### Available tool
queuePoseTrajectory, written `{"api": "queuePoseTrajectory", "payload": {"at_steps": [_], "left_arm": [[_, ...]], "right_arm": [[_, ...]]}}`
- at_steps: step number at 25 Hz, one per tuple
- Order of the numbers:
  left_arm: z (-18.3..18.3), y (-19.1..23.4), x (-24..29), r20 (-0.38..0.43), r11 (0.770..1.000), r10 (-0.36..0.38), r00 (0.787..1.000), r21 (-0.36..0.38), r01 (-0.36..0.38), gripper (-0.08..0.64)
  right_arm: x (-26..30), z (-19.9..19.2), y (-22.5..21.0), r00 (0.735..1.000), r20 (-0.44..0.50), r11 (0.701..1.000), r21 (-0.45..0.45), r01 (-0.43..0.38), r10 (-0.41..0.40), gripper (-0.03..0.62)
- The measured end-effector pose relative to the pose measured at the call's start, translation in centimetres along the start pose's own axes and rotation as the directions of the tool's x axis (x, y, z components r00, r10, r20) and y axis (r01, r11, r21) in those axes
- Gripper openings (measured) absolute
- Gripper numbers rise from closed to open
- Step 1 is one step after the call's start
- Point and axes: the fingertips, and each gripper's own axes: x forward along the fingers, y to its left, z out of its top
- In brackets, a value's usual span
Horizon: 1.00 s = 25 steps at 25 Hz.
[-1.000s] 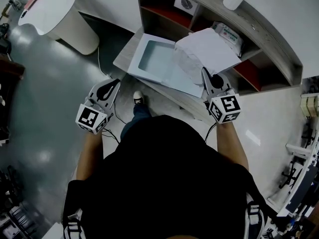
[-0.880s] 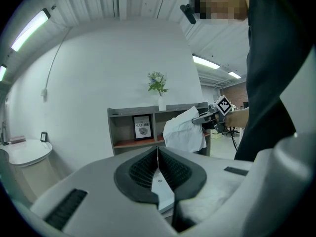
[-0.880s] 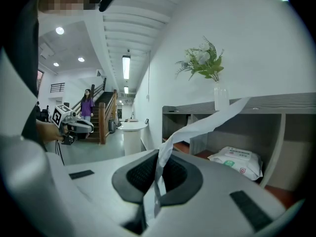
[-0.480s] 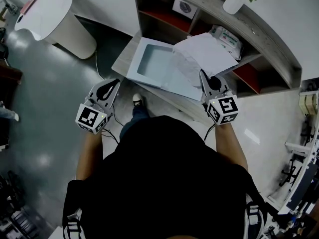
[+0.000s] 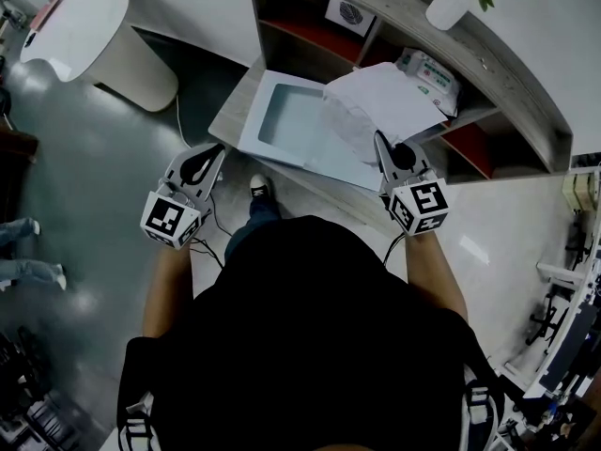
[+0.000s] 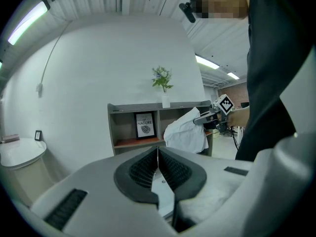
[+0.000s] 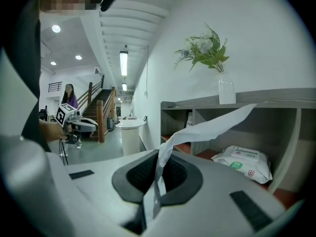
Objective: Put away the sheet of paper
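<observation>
Fingers [image 7: 181, 177]: right gripper [image 7: 159, 156] | still clamped on sheet of paper [image 5: 392, 100]

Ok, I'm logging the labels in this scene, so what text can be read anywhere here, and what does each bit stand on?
"OF NATURE": on the framed print standing in the shelf.
Pack of wipes: a printed label with green and red marks, too small to read.
Sheet of paper: no print shows on it.
</observation>
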Motion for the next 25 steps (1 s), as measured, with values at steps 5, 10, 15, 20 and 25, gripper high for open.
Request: {"api": "queuePoseTrajectory", "payload": {"at_steps": [5, 10, 15, 20, 25], "left_arm": [[-0.6, 1.0, 0.3, -0.003, 1.000, -0.012, 1.000, -0.007, 0.012, 0.023], [-1.0, 2.6, 0.4, -0.011, 1.000, -0.011, 1.000, -0.018, 0.011, 0.023], [-1.4, 4.1, 0.7, -0.015, 1.000, -0.011, 1.000, -0.022, 0.011, 0.023], [-1.9, 4.8, 1.1, -0.027, 0.999, -0.019, 0.999, -0.029, 0.019, 0.023], [-2.4, 5.4, 1.4, -0.040, 0.999, -0.022, 0.999, -0.037, 0.021, 0.023]], "right_arm": [[1.3, -0.1, 1.0, 1.000, -0.018, 1.000, -0.005, -0.017, 0.017, 0.014], [2.8, -0.1, 1.6, 0.999, -0.029, 1.000, 0.001, -0.028, 0.028, 0.014], [4.3, -0.6, 2.2, 0.998, -0.043, 0.999, 0.012, -0.038, 0.039, 0.014], [5.6, -1.3, 3.2, 0.996, -0.062, 0.998, 0.024, -0.064, 0.066, 0.014], [7.0, -2.6, 3.8, 0.992, -0.090, 0.995, 0.043, -0.087, 0.091, 0.014]]}}
